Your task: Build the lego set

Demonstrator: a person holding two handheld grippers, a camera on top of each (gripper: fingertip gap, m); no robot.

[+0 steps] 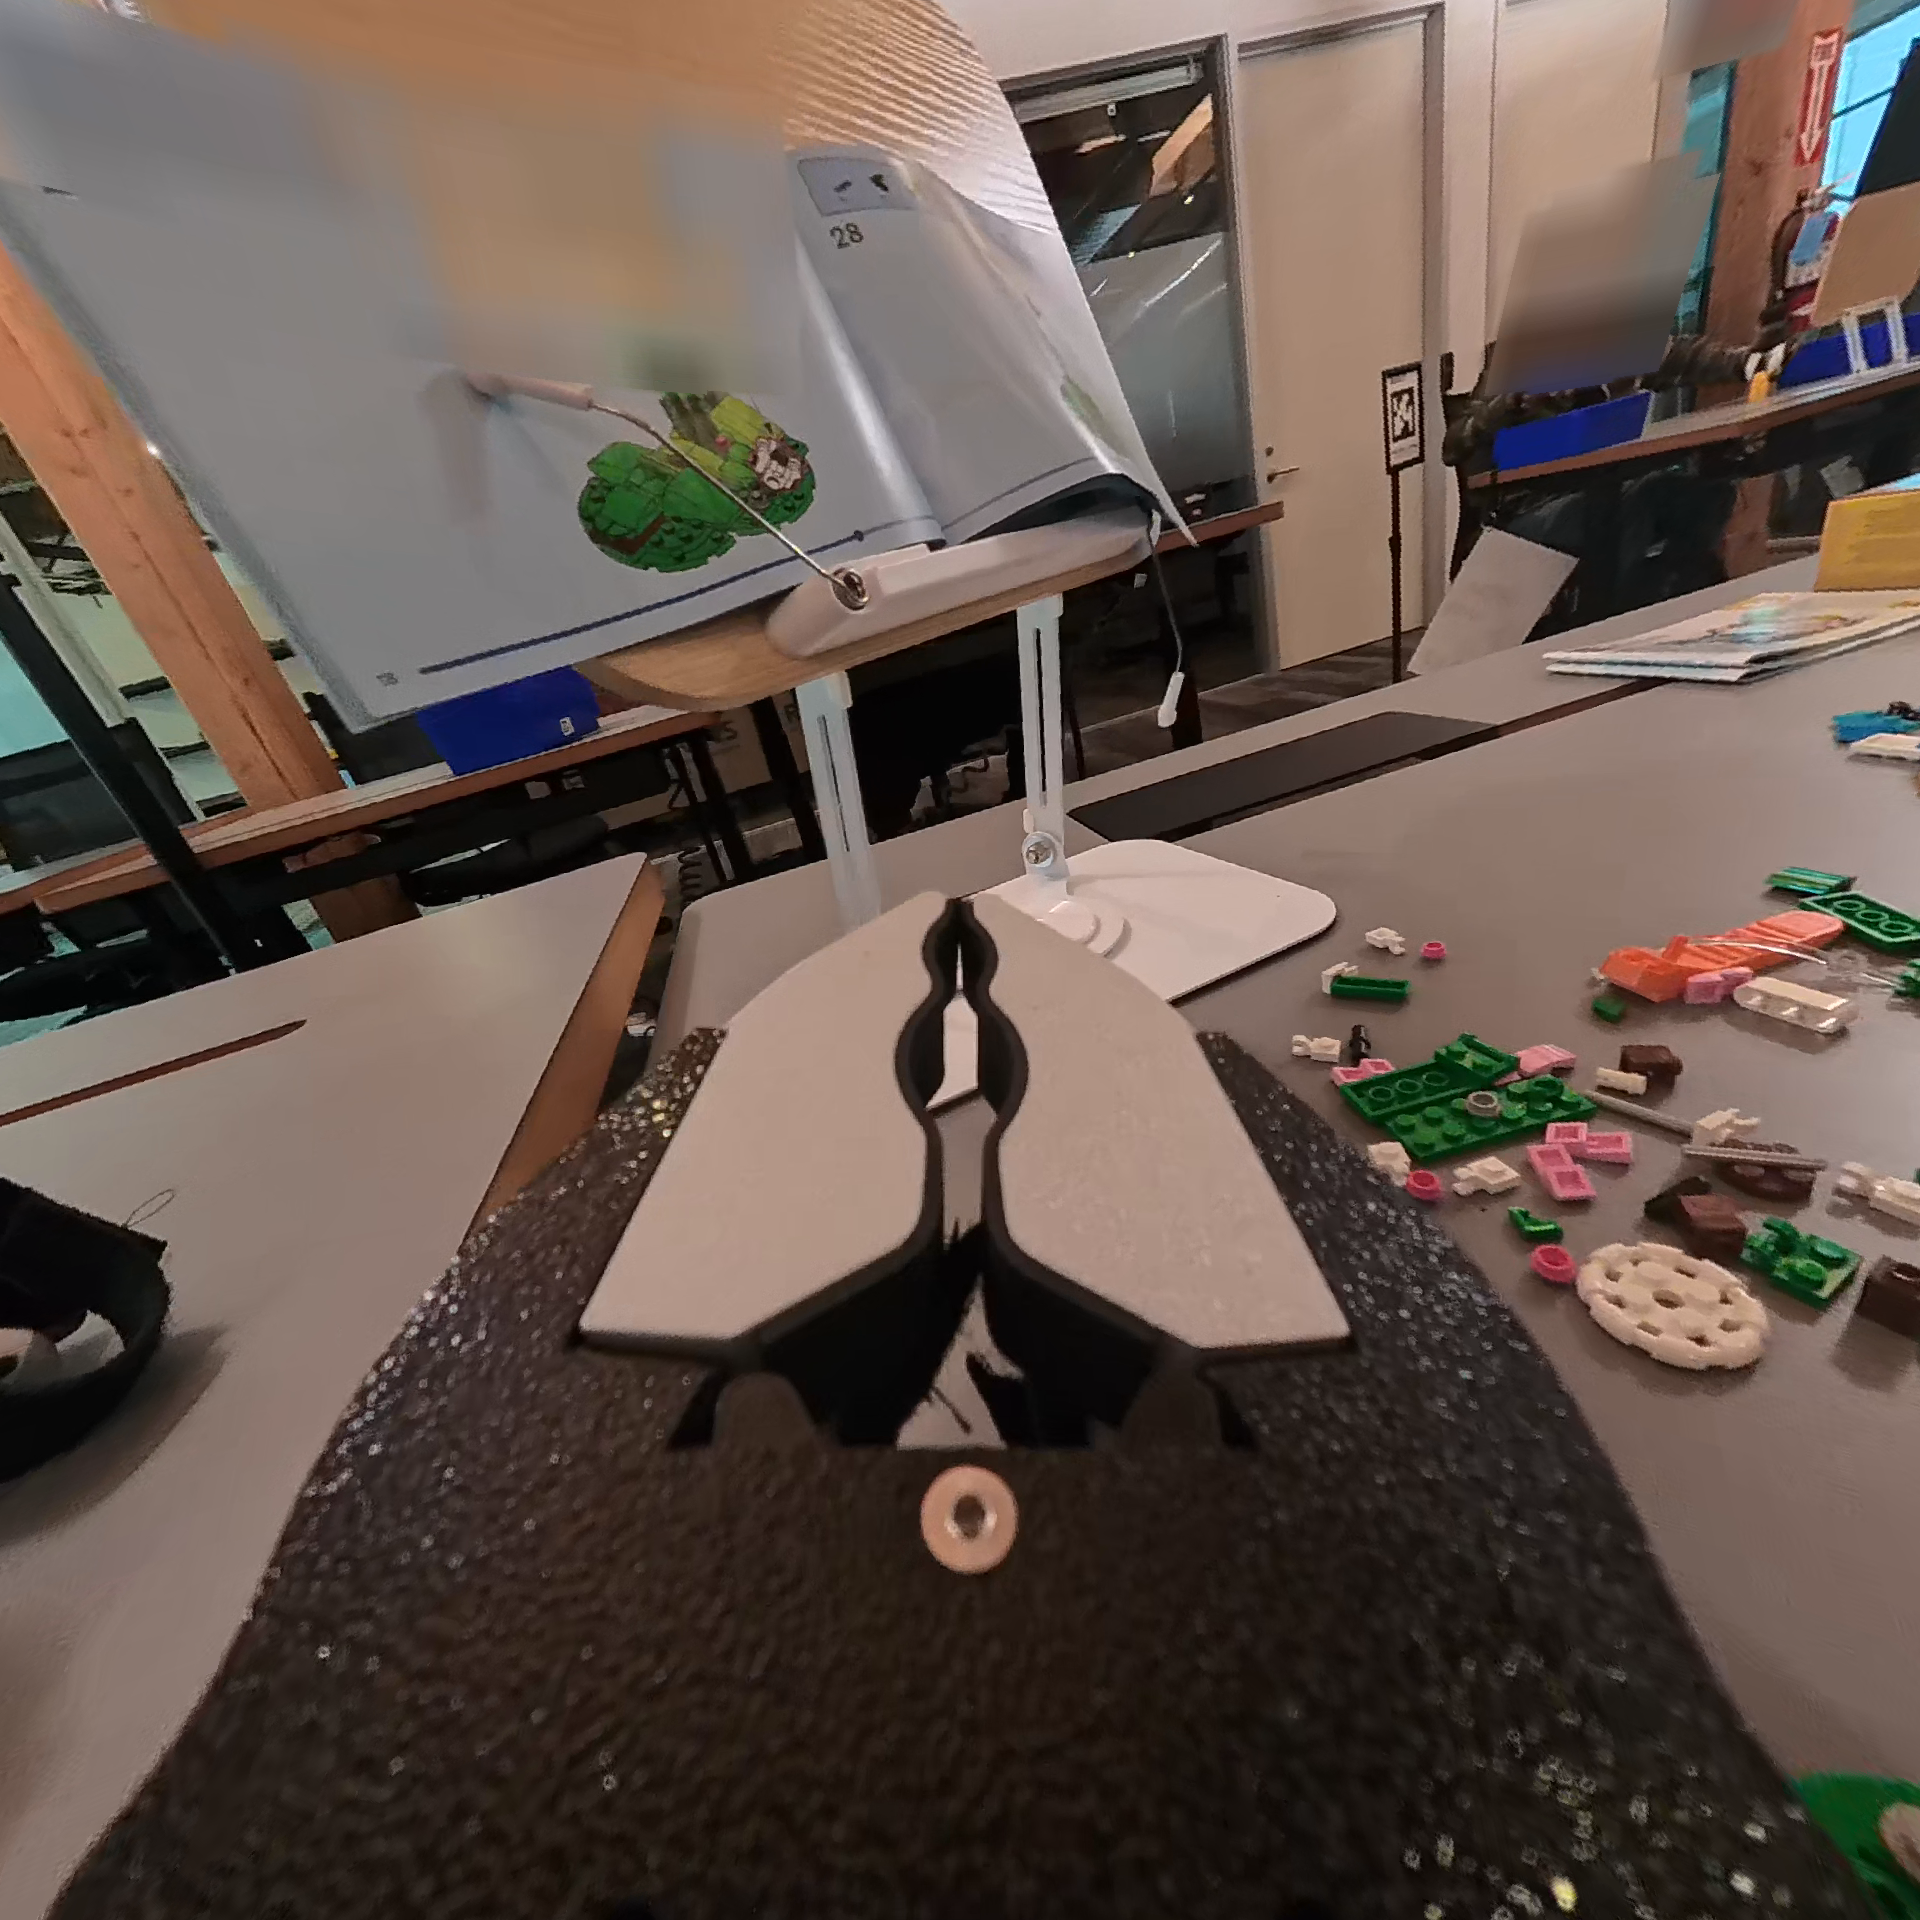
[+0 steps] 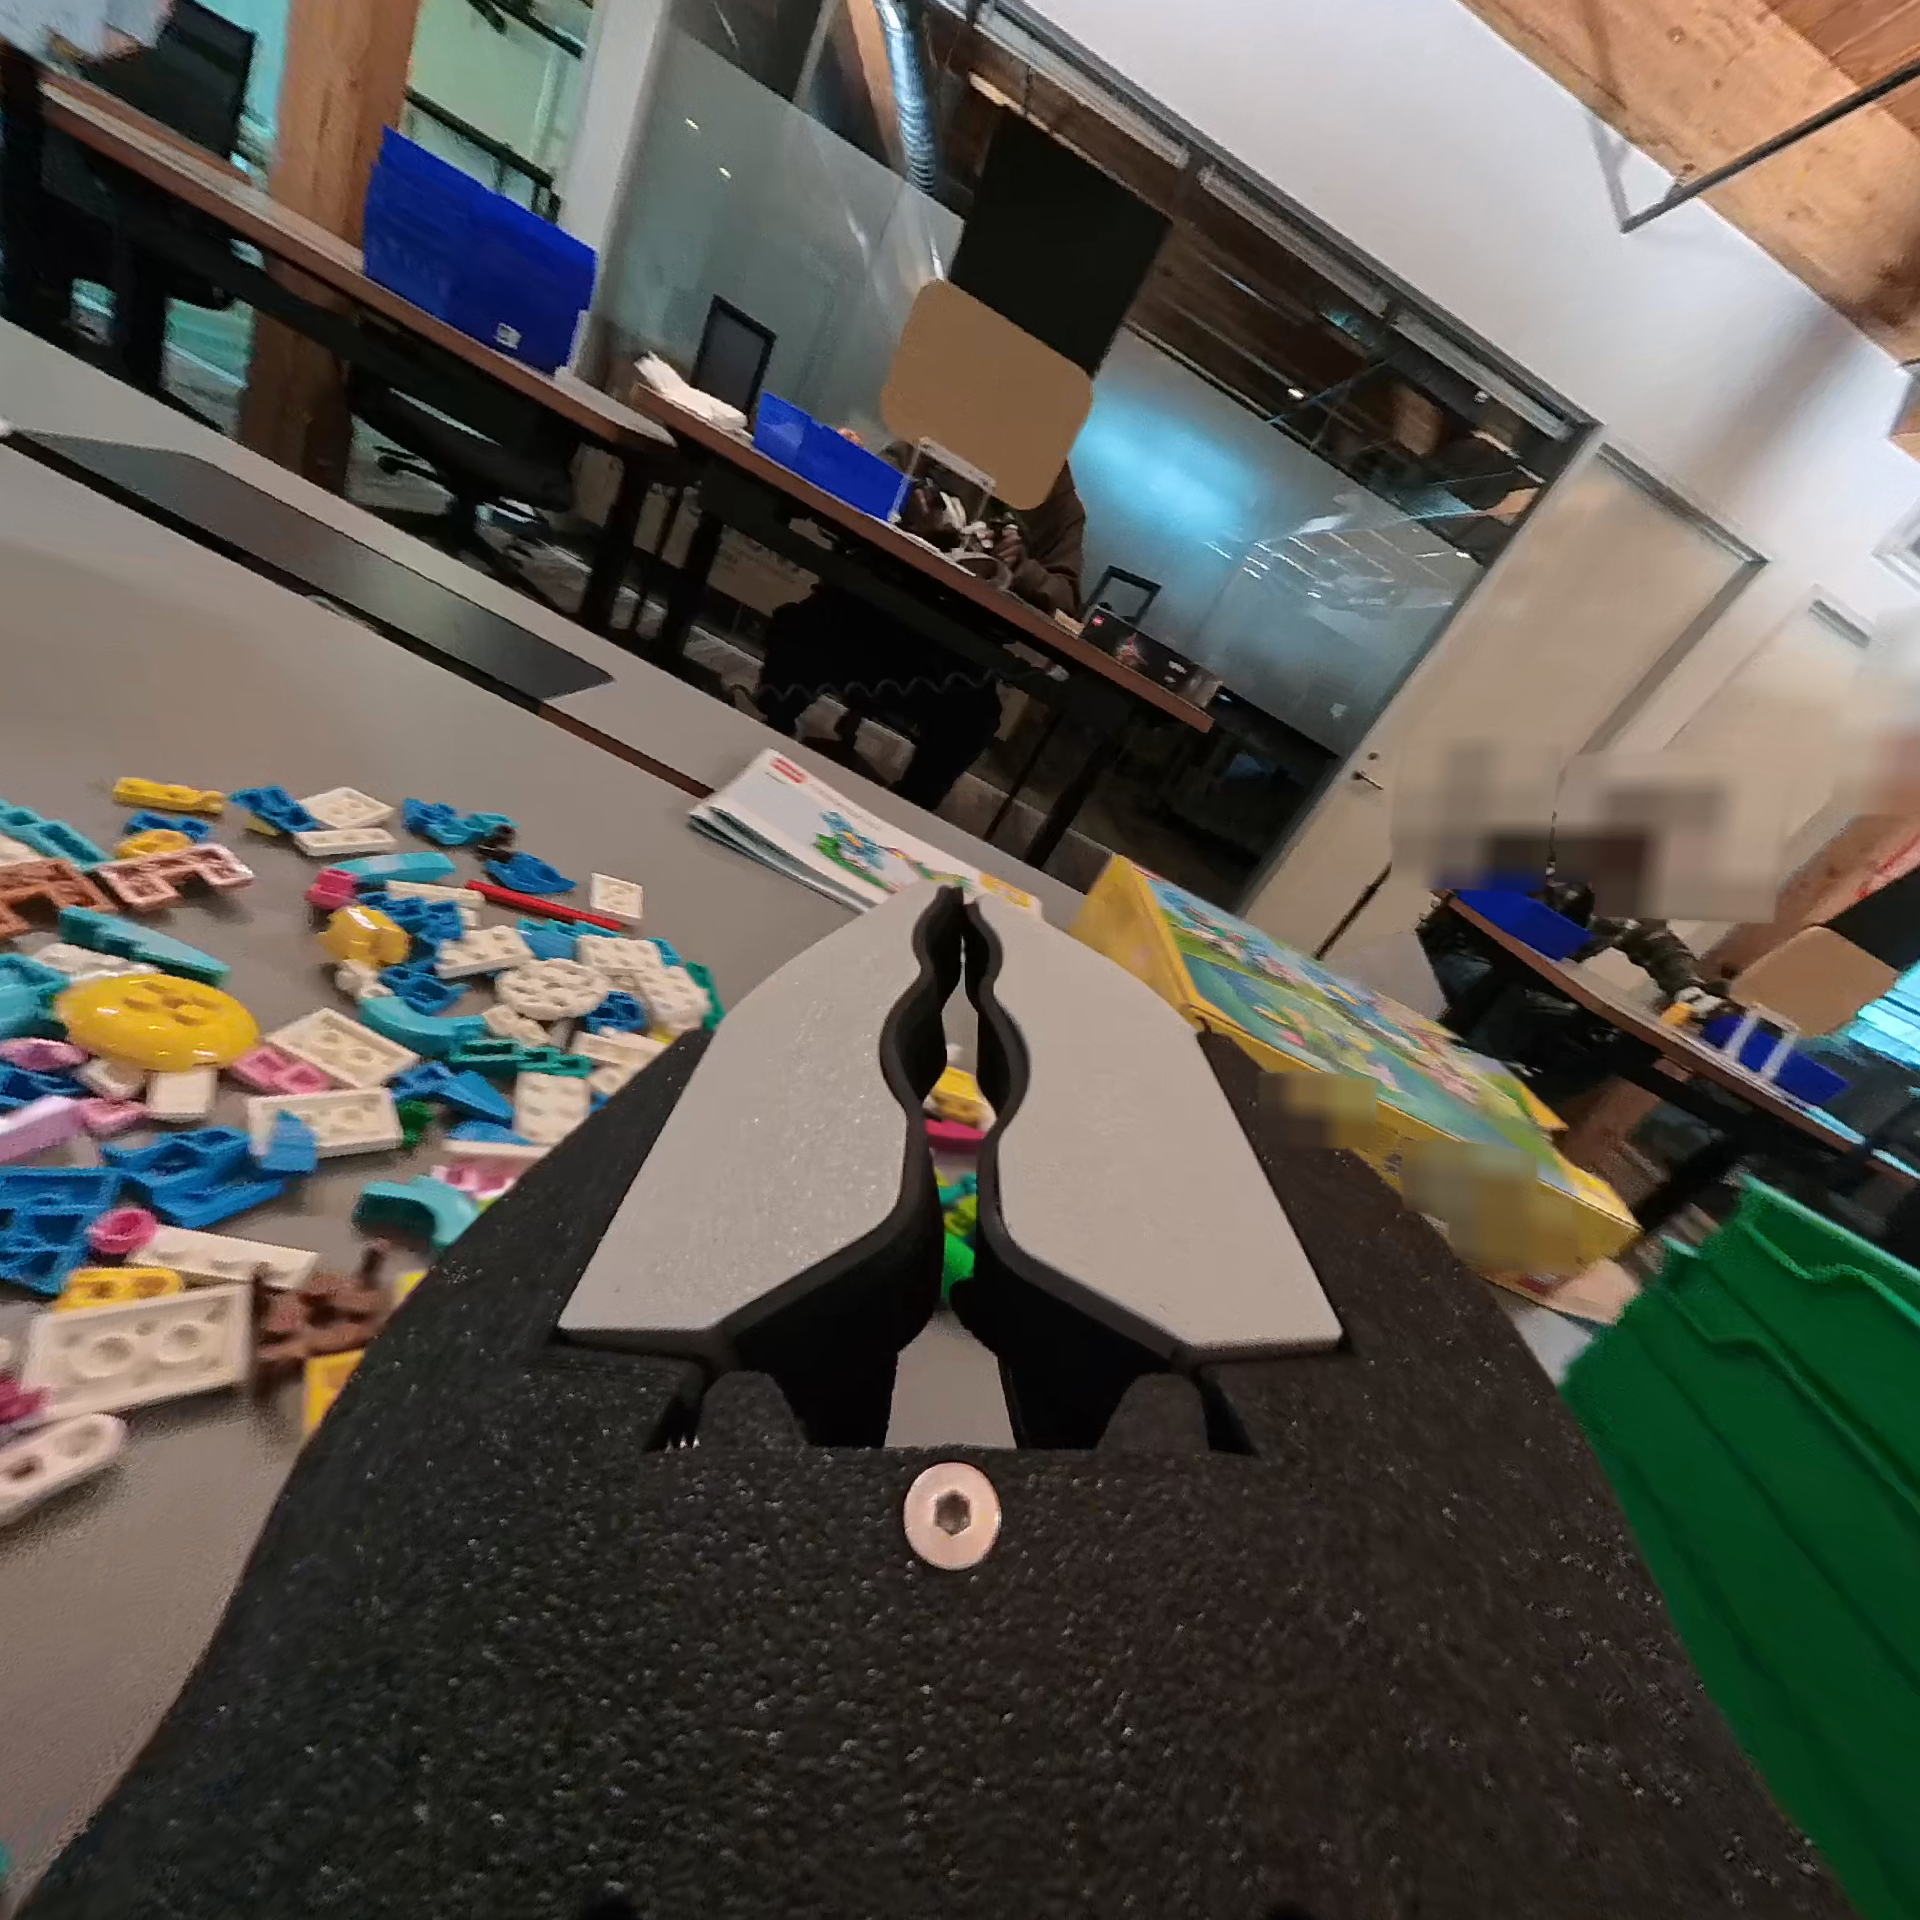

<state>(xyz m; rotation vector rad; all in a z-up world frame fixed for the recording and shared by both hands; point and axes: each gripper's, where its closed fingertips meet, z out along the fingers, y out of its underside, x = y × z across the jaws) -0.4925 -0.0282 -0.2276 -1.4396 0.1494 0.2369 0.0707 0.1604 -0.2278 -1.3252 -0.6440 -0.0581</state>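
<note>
In the left wrist view my left gripper [image 1: 961,920] is shut and empty, held above the grey table [image 1: 1455,894]. To its right lie loose green plates [image 1: 1455,1101], pink tiles [image 1: 1574,1153], brown pieces [image 1: 1704,1216] and a white round plate [image 1: 1671,1304]. An open instruction booklet [image 1: 623,416] rests on a white stand [image 1: 1174,914] just ahead. In the right wrist view my right gripper [image 2: 958,904] is shut and empty, above a spread of blue, white, pink and yellow pieces [image 2: 343,1039]. A yellow round piece [image 2: 156,1016] lies at the left.
A yellow set box [image 2: 1351,1060] and a flat booklet [image 2: 831,831] lie beyond the right gripper. A green bin [image 2: 1766,1455] stands at the right edge. A black object [image 1: 73,1340] sits at the left. Another table edge [image 1: 582,1039] leaves a gap. People sit at far tables. One gripper's finger ends stand about 60 cm off the other's. The right tips stand about 15 cm off the yellow round piece [image 2: 156,1016].
</note>
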